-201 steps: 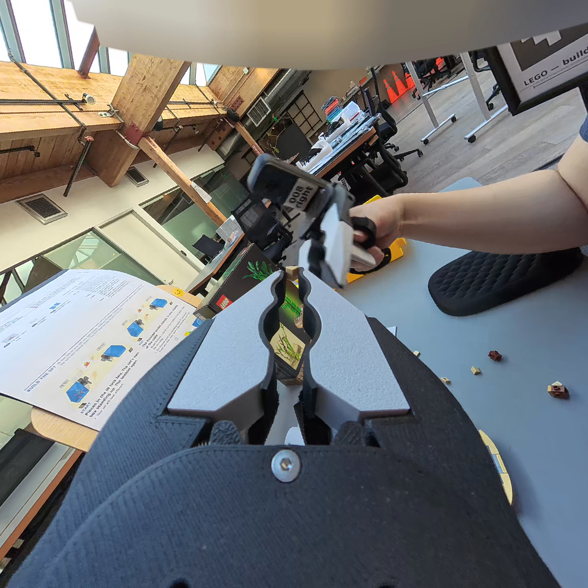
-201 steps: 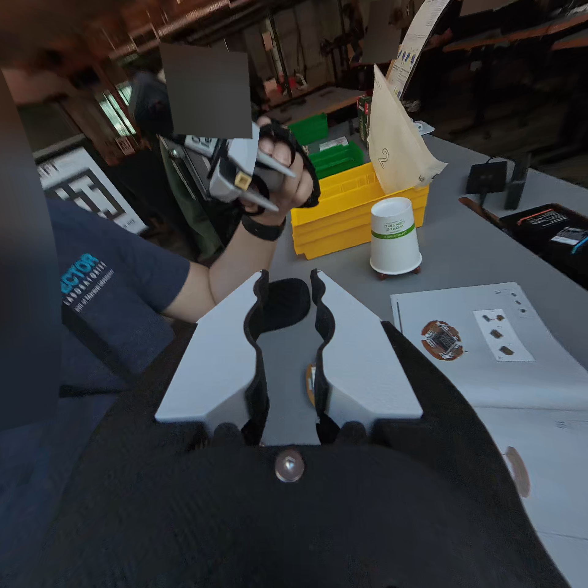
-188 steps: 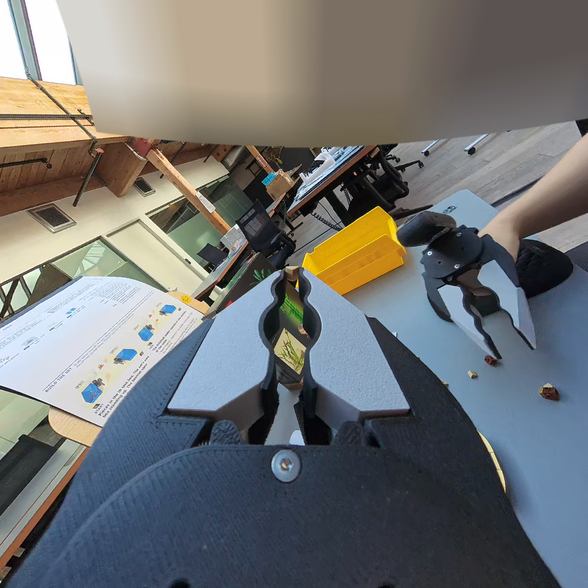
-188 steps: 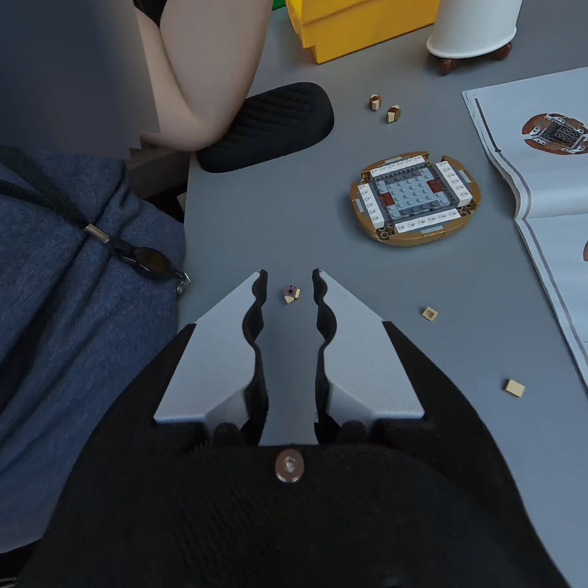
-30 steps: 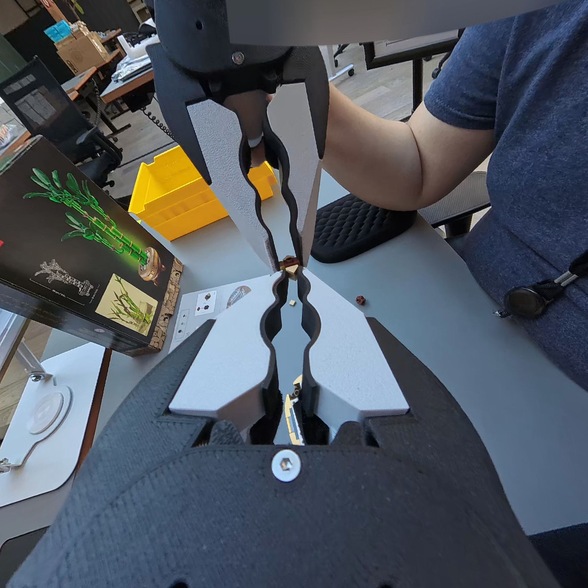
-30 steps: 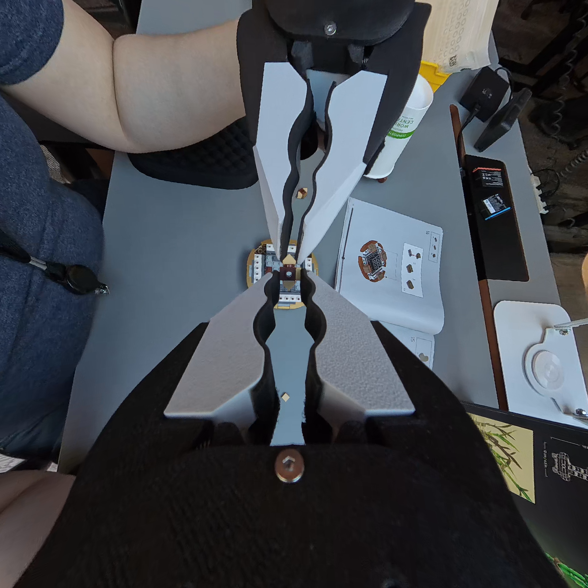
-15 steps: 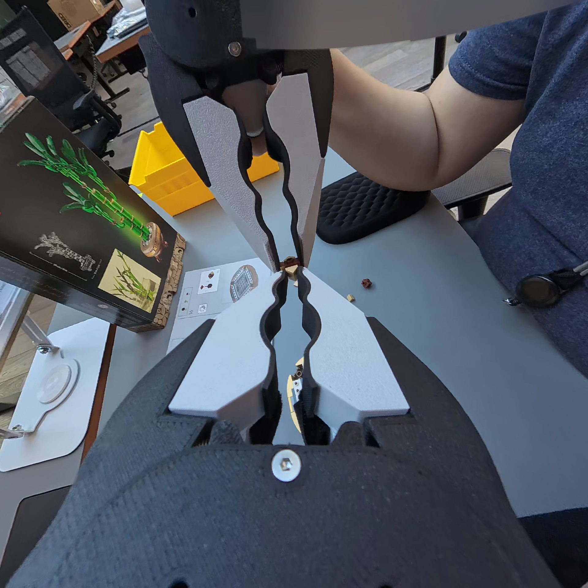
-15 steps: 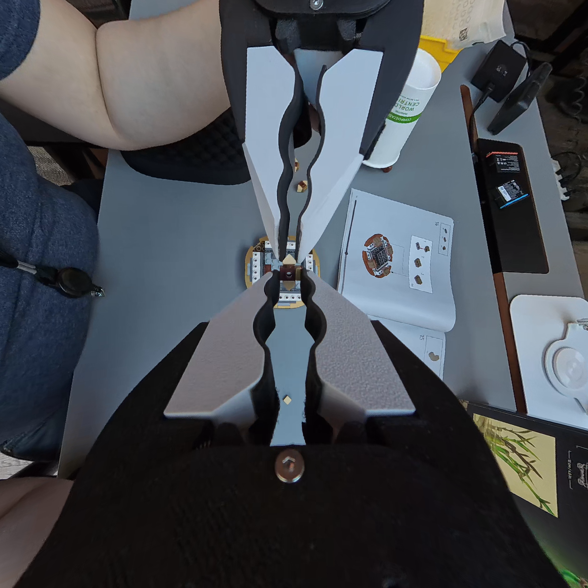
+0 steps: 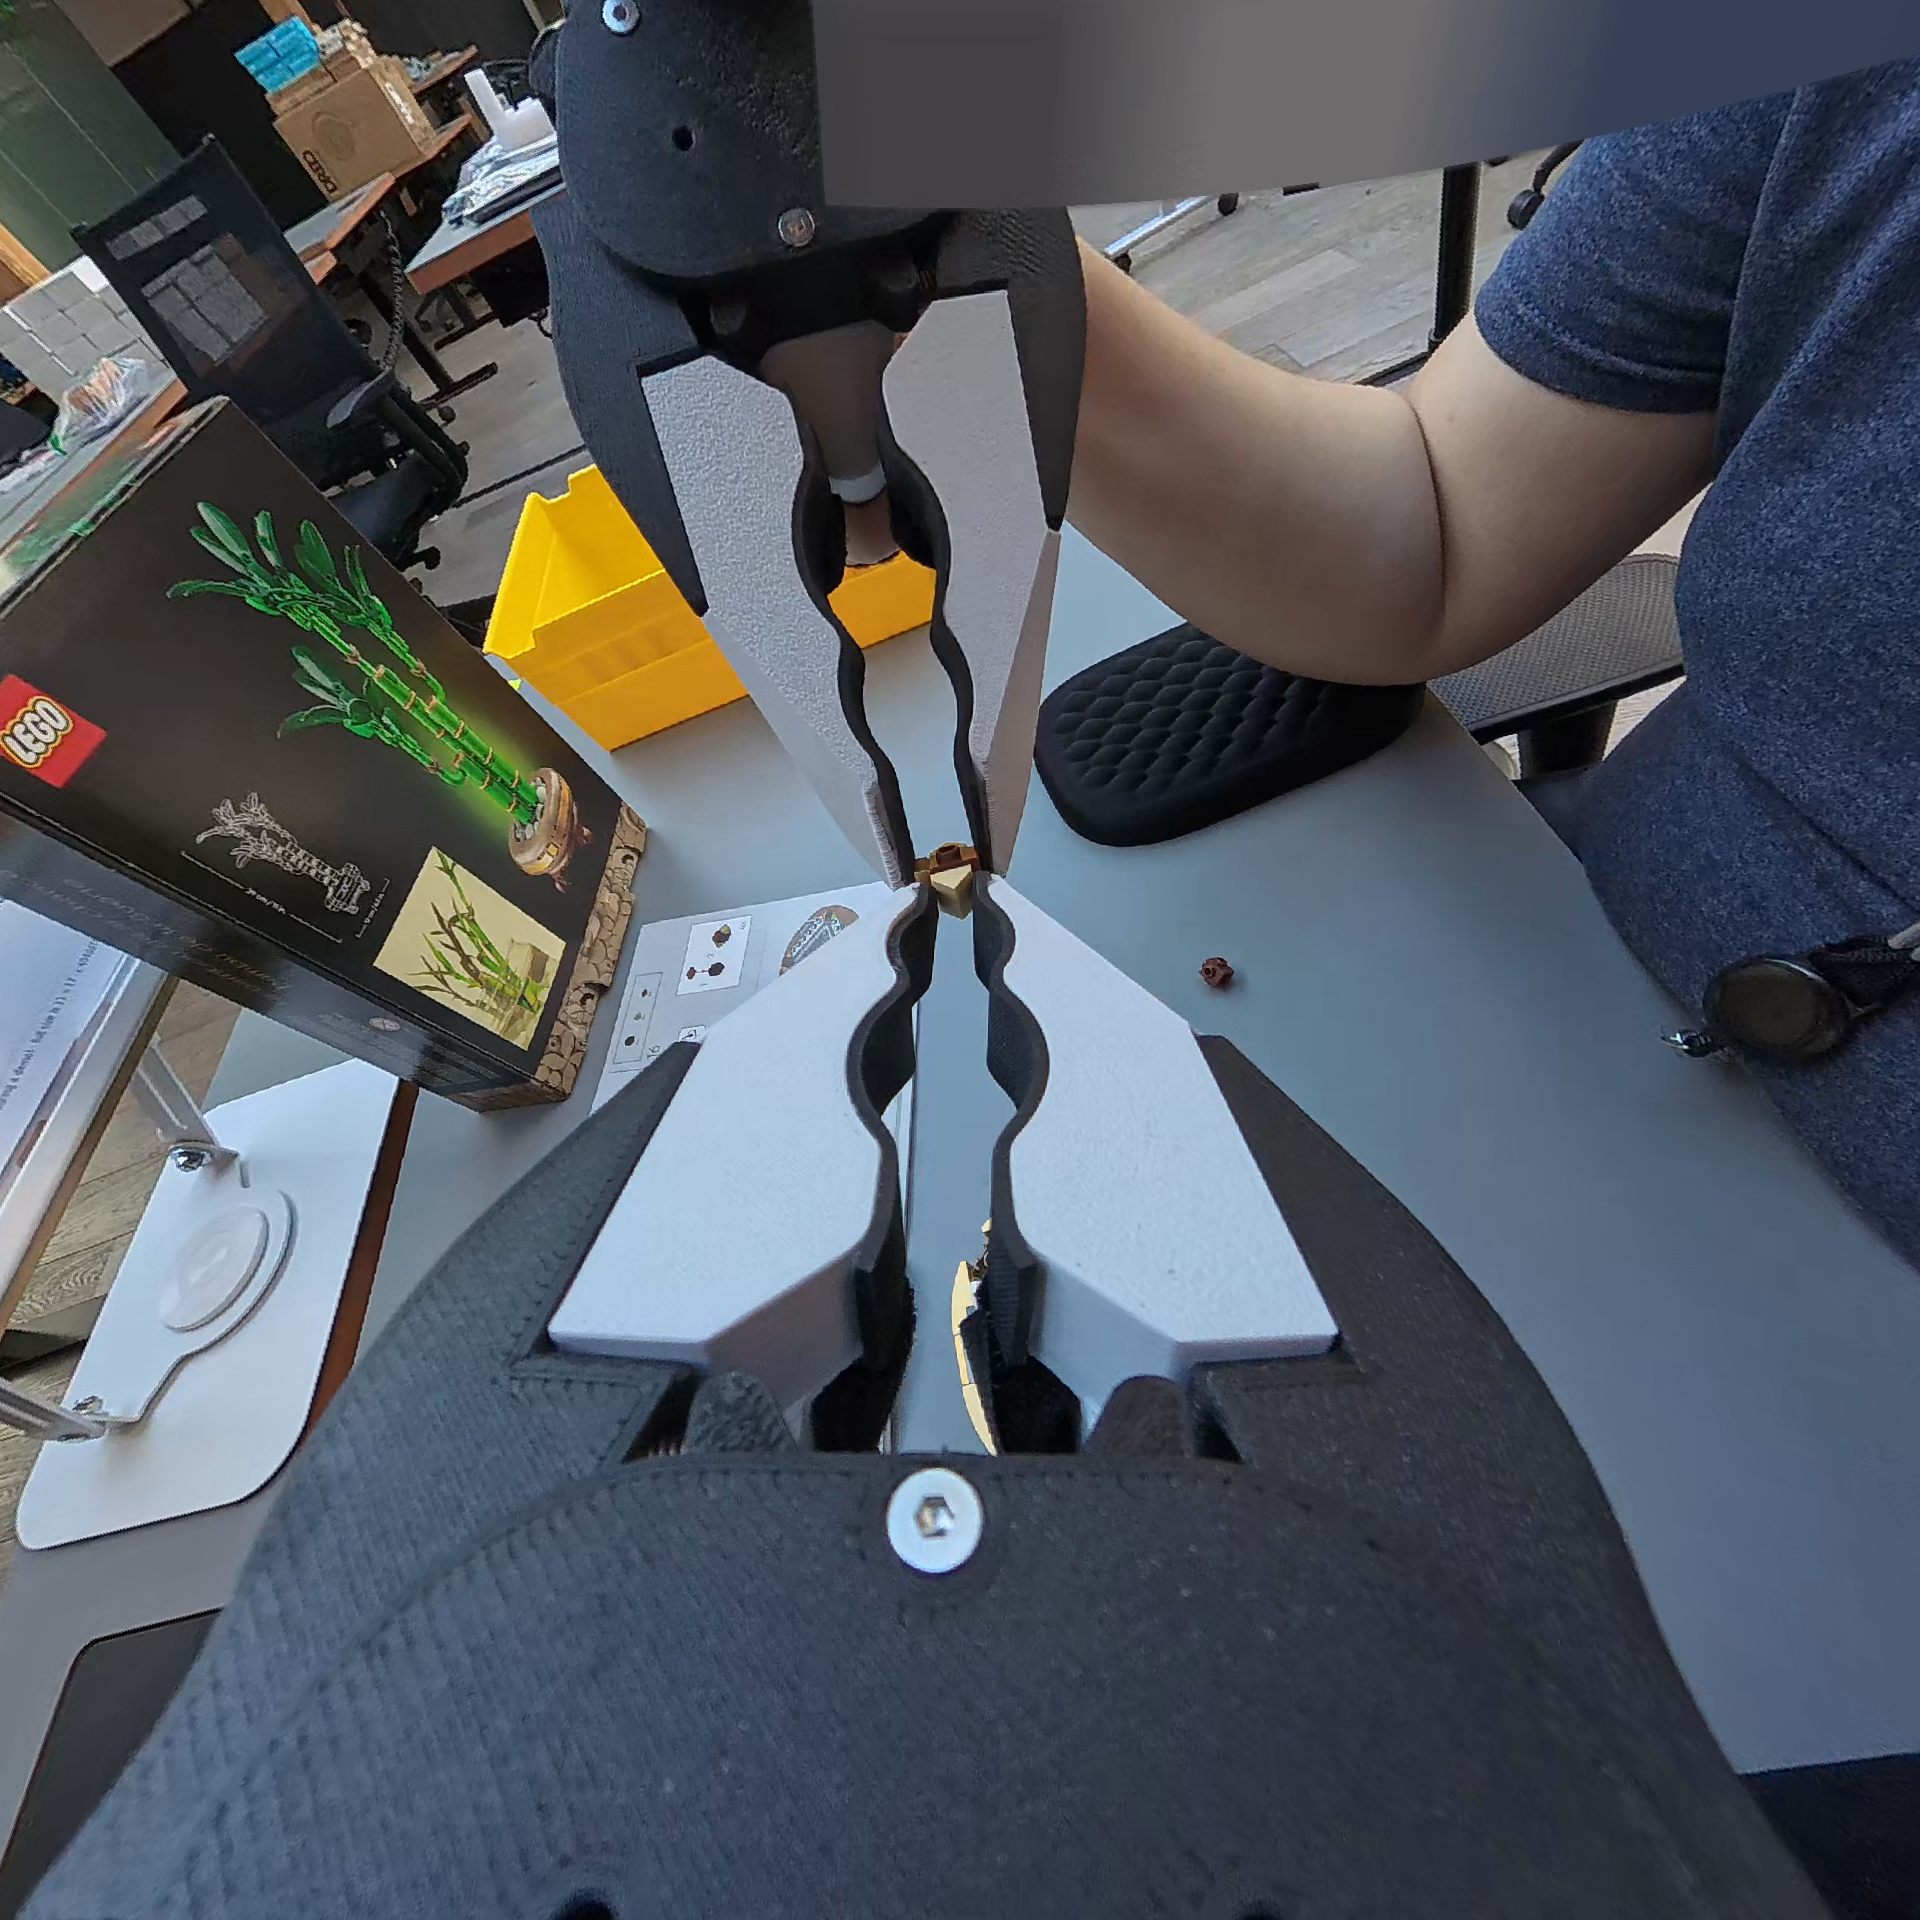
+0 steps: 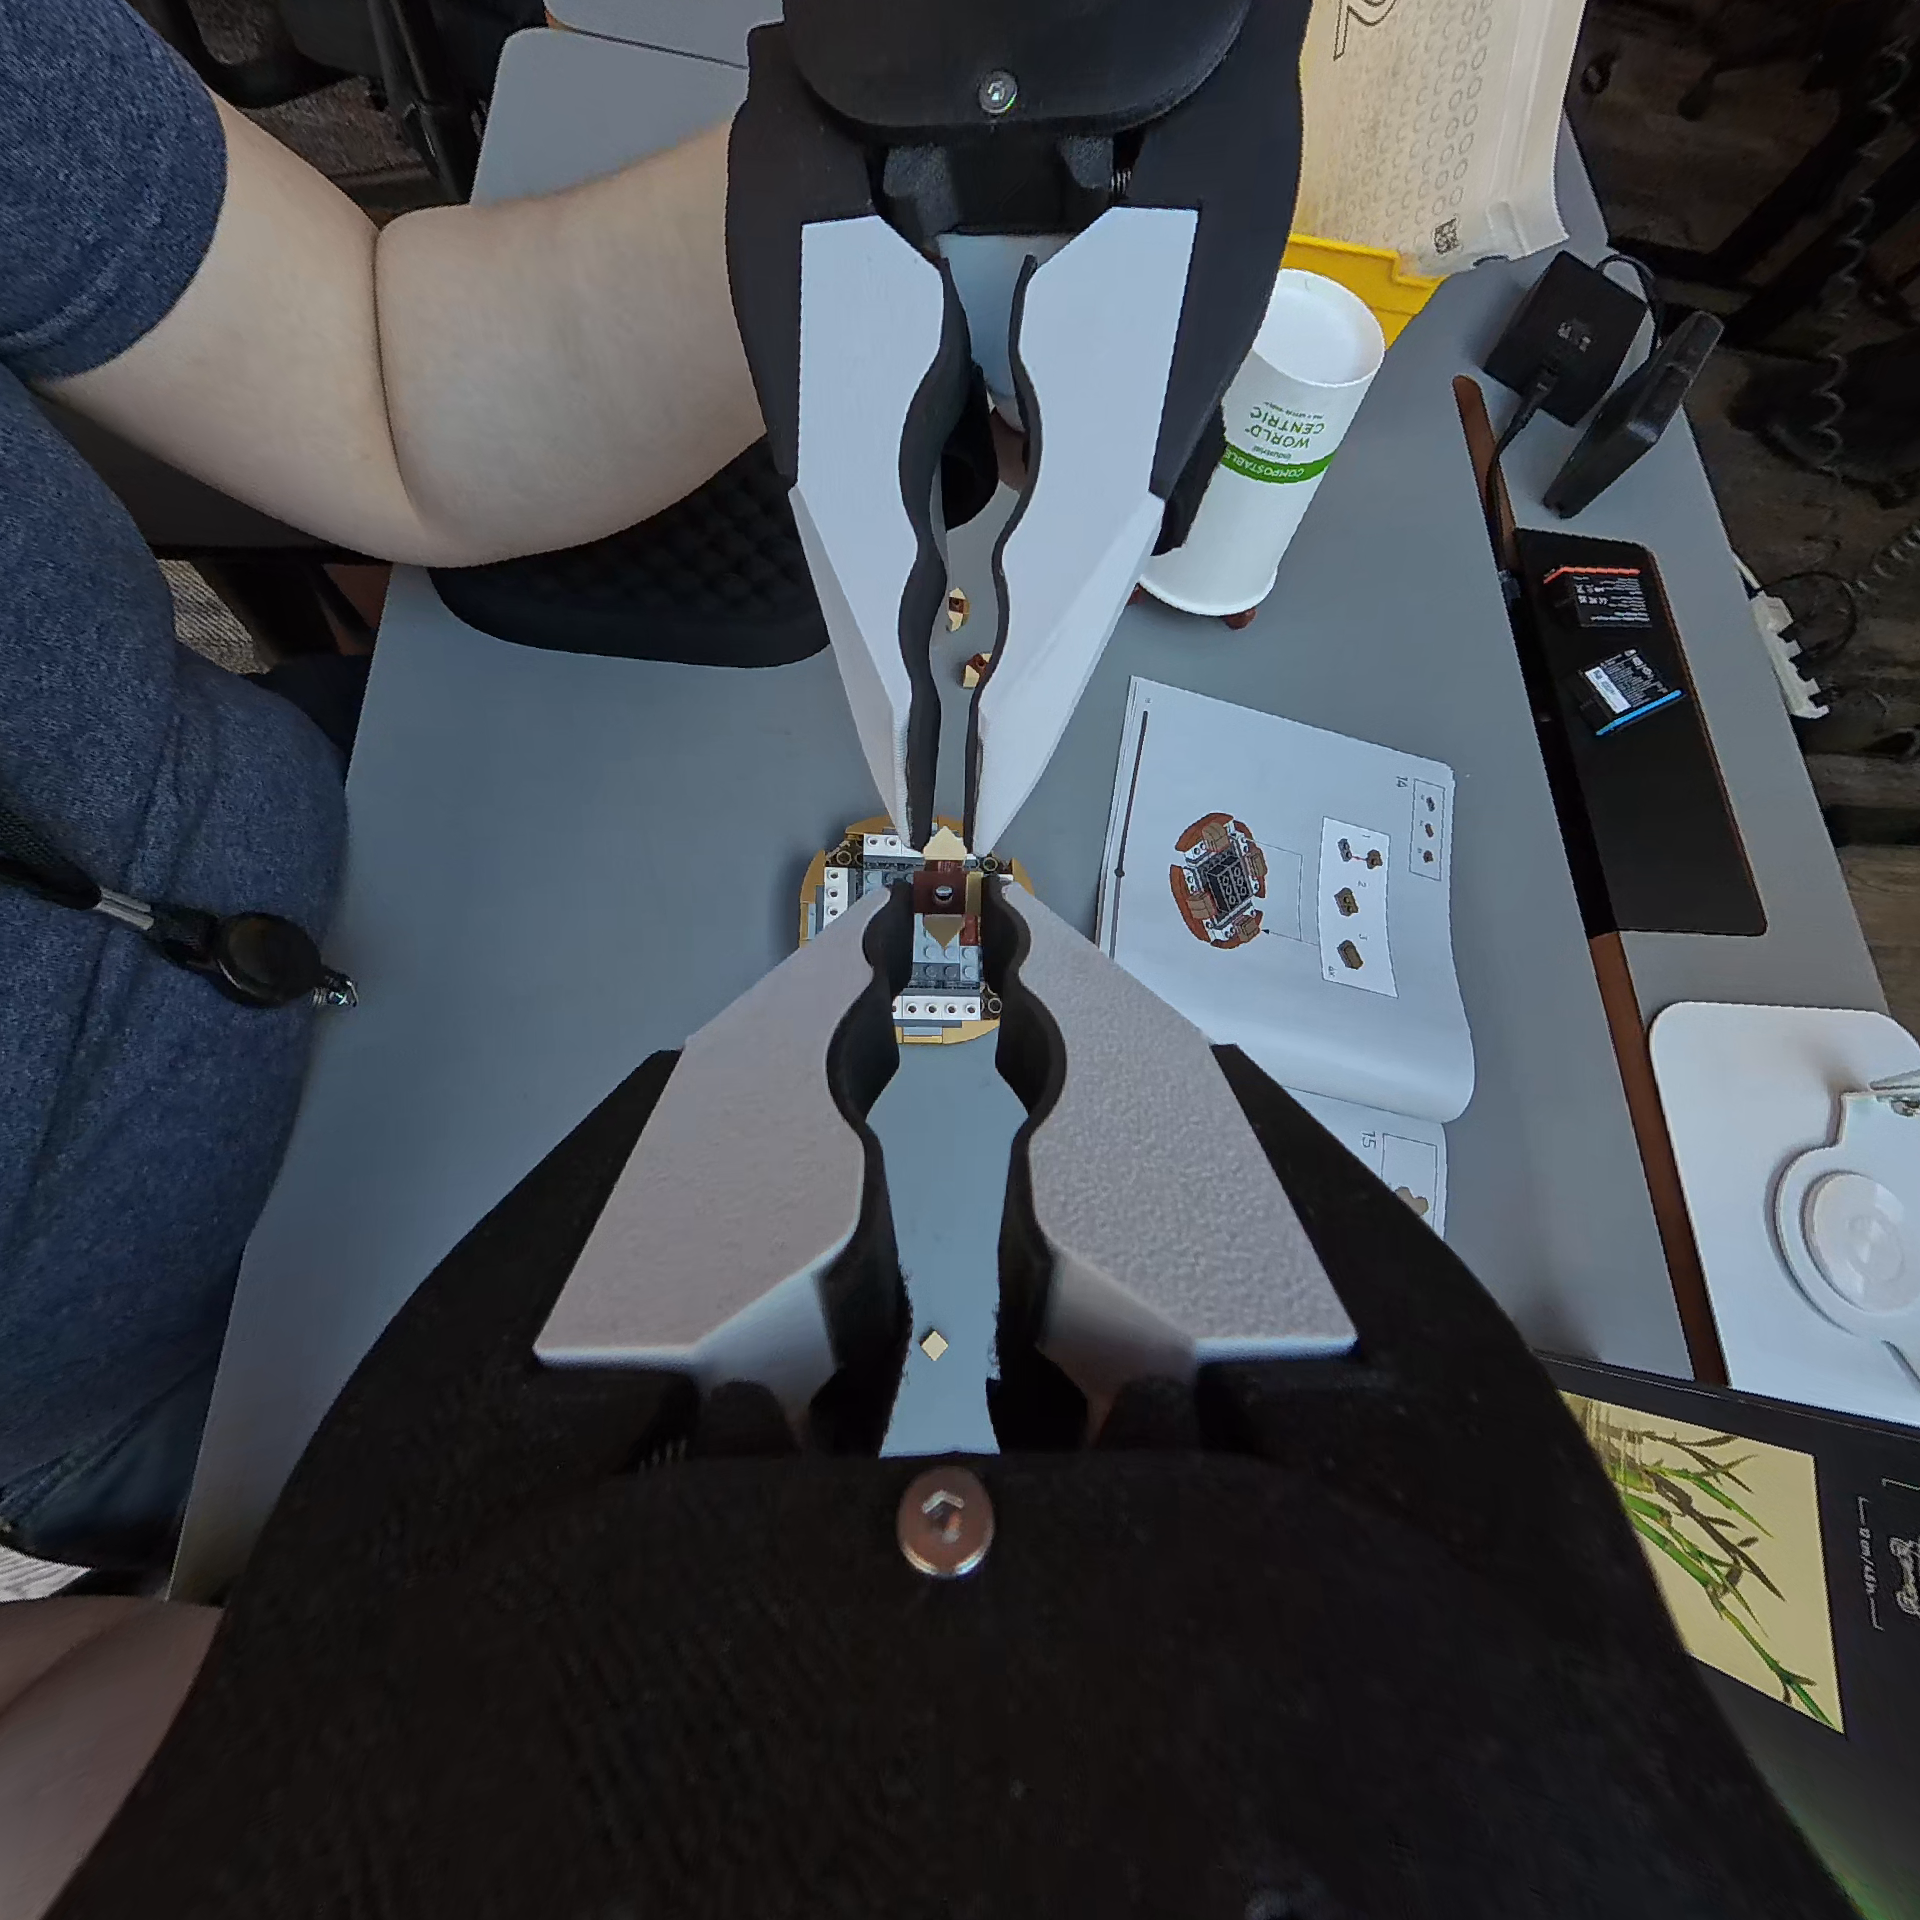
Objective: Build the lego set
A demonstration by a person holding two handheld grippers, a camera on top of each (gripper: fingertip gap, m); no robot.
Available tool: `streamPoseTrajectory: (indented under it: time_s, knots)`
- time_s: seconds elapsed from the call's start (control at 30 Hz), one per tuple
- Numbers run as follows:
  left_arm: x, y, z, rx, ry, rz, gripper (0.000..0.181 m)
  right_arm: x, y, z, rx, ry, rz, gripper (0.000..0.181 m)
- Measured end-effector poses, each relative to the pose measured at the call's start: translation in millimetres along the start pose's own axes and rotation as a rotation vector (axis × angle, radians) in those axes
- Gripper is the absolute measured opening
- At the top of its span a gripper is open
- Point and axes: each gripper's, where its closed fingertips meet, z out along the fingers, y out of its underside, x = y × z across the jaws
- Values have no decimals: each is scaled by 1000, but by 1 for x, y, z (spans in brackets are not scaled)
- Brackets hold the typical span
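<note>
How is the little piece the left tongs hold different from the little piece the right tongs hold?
The left tongs pinch a tan piece, pale and wedge-shaped. The right tongs pinch a brown piece, dark reddish brown, with a round hole in its face. In the right wrist view the tan piece sits just above the brown piece. Both are tiny, both are gripped at the very tips, and they meet in the air above the round build.

Opposed wrist cameras, close, sharing pinched bricks (image 9: 951,878).
</note>
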Motion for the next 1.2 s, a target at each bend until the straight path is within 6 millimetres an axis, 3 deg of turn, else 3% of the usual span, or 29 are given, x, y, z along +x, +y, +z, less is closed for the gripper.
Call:
streamPoseTrajectory:
  time_s: [0.6,1.2]
  knots:
    - [-5,-8,-4,48,-32,11,2,4,-6,-6,64,-2,9,12]
    - [2,10,8,-64,18,-10,0,-1,13,5,-53,-46,8,12]
